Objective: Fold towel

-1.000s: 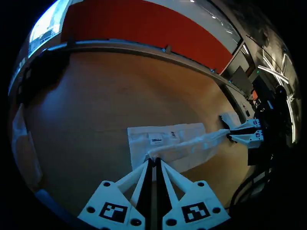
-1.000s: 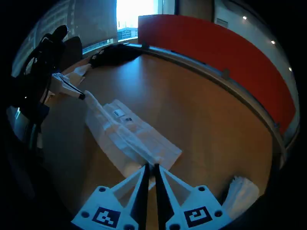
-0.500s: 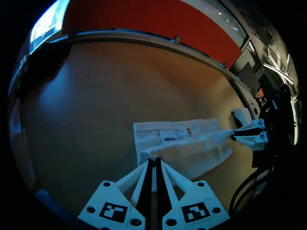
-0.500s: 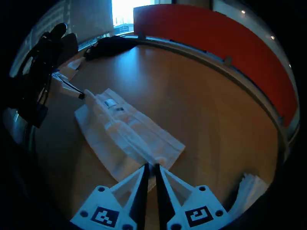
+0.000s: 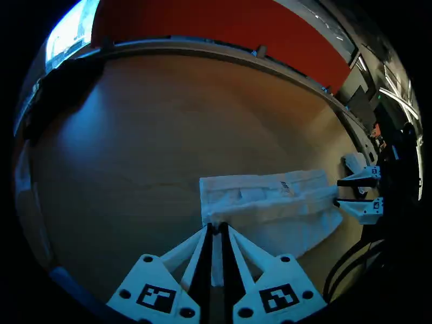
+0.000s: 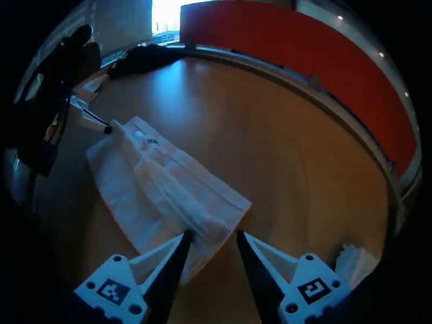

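Long folded towel (image 6: 162, 183) lay mid-counter (image 5: 135, 135). Left gripper (image 5: 217, 227) fingers were closed, pinching one end corner. Right gripper (image 6: 213, 233) fingers stood apart, straddling the other end without pressing. Judged: set the pinched corner flush before letting go. Broad open room lay beyond, up to the far rim (image 5: 216, 48).

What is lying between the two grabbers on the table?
The towel stretches from the left gripper to the right gripper across the wooden table, seen in both gripper views.
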A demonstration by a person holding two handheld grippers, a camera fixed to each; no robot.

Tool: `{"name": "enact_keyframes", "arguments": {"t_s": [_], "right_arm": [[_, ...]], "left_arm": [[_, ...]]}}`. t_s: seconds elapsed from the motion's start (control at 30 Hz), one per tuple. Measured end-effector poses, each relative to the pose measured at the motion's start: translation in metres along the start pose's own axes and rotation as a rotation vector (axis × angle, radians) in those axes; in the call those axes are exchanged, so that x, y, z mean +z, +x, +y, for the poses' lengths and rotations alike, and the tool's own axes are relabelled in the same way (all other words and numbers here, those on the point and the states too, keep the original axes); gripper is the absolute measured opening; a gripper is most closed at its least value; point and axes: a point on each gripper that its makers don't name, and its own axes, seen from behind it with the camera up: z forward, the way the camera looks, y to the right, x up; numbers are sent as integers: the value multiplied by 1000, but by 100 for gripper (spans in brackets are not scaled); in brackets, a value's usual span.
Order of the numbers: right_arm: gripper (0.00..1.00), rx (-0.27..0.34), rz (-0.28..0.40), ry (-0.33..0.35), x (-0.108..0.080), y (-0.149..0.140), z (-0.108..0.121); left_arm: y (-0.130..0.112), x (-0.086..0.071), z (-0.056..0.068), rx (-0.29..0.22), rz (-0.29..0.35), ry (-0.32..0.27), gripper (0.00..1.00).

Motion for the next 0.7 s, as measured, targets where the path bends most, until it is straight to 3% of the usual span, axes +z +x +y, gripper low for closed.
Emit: {"name": "enact_keyframes", "arguments": {"t_s": [0.27, 0.7], "right_arm": [[75, 7, 12, -34, 4, 9, 14], [80, 20, 37, -82, 11, 29, 38]], "left_arm": [[12, 1, -7, -11, 9, 21, 57], [38, 1, -20, 3, 50, 73, 84]]}}
